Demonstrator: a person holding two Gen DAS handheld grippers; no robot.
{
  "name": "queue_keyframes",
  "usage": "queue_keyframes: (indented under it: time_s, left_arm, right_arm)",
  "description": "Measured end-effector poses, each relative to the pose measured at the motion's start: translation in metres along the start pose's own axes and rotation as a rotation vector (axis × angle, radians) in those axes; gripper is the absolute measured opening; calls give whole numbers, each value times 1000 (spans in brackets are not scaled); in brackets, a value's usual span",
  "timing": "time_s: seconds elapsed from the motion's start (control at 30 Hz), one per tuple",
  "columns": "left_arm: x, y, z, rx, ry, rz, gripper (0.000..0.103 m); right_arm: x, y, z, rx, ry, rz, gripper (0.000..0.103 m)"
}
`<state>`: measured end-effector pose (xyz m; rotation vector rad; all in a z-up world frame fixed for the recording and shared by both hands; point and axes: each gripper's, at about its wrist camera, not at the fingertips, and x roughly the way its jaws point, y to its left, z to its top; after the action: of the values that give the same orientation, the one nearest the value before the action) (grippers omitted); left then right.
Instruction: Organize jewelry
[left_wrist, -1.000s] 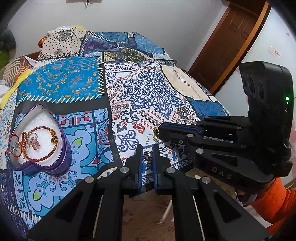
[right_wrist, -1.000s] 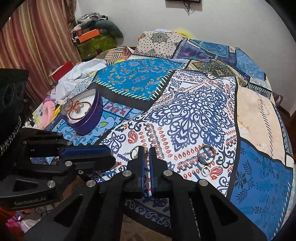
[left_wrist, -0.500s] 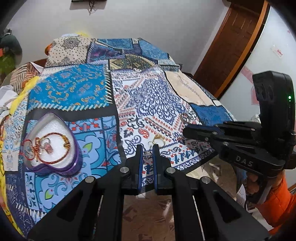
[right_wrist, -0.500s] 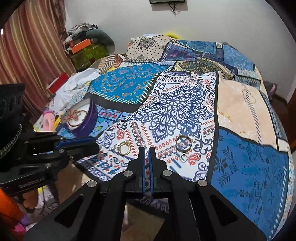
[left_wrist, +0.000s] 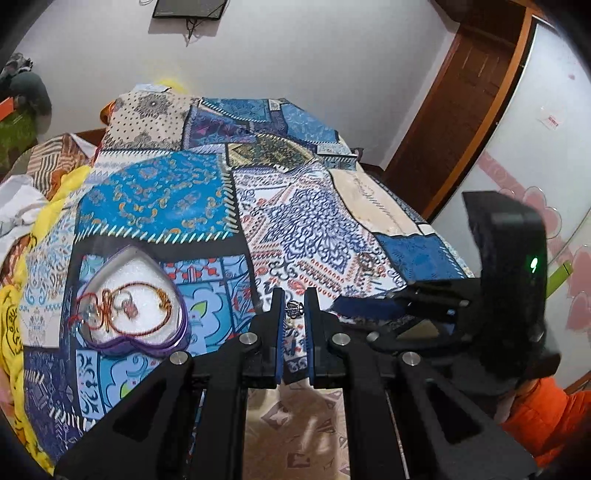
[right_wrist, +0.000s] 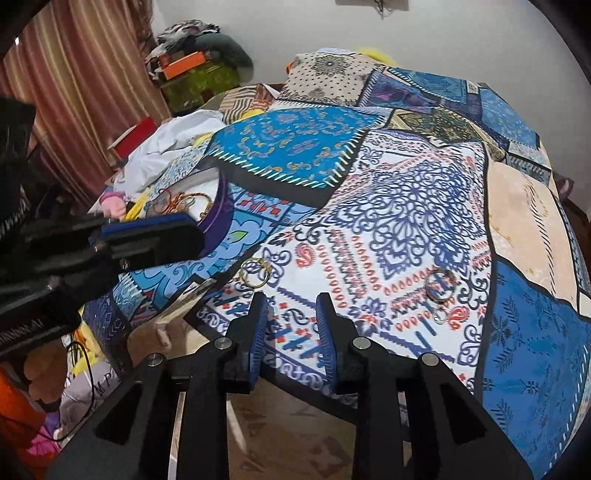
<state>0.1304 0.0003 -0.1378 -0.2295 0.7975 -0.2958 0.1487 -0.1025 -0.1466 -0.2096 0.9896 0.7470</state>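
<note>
My left gripper (left_wrist: 294, 308) is shut on a small silver ring (left_wrist: 294, 308), held above the bed's front edge. The purple heart-shaped box (left_wrist: 129, 306) with white lining holds a red cord bracelet and other pieces, to the left of the gripper. My right gripper (right_wrist: 291, 310) is open and empty over the front edge of the quilt. A pair of gold hoop earrings (right_wrist: 254, 272) lies just beyond its left finger. A silver hoop (right_wrist: 439, 282) with a small ring (right_wrist: 439, 316) lies to the right. The box also shows in the right wrist view (right_wrist: 218, 206), partly hidden by the left gripper.
The patchwork quilt (right_wrist: 406, 206) covers the bed. White and yellow cloth (right_wrist: 170, 140) is piled at the bed's left side. A brown door (left_wrist: 454, 110) stands at the far right. Tiled floor (left_wrist: 295, 435) lies below both grippers.
My right gripper has opened and pulled back from the left gripper. The left gripper has lifted with the ring and now sees more of the room.
</note>
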Motion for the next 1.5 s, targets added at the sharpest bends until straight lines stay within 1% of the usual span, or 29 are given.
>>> queue_keyframes:
  time_s: [0.17, 0.3, 0.4, 0.47, 0.6, 0.67, 0.77, 0.9, 1.07, 1.23, 1.37, 1.5]
  left_arm:
    - [-2, -20, 14, 62, -20, -15, 8]
    - [-1, -39, 22, 103, -32, -41, 8]
    - [1, -50, 24, 115, -34, -56, 8]
    - [7, -52, 22, 113, -20, -54, 8]
    - [29, -43, 11, 77, 59, -32, 8]
    - [42, -34, 3, 58, 109, 5, 8]
    - [50, -20, -7, 18, 146, 34, 8]
    - [41, -8, -13, -14, 129, 44, 8]
    - [30, -3, -17, -18, 107, 38, 8]
    - [34, 3, -23, -38, 121, 27, 8]
    - [35, 6, -25, -51, 117, 9, 8]
    - [36, 7, -25, -49, 115, 2, 8]
  right_arm:
    - [-7, -11, -3, 42, -17, 2, 24]
    - [-20, -28, -9, 86, -38, -24, 25]
    - [-29, -40, -14, 116, -54, -42, 25]
    - [-36, -47, -18, 137, -65, -49, 25]
    - [-40, -55, -24, 155, -67, -52, 25]
    - [-40, -55, -26, 155, -64, -45, 25]
    - [-39, -50, -28, 138, -59, -31, 25]
    - [-35, -40, -25, 98, -54, -18, 25]
    - [-27, -32, -15, 81, -45, -2, 25]
    - [-17, -22, -1, 53, -43, 6, 25]
    - [-5, -14, 10, 29, -30, -5, 25]
    - [9, -10, 16, 12, 1, 21, 25]
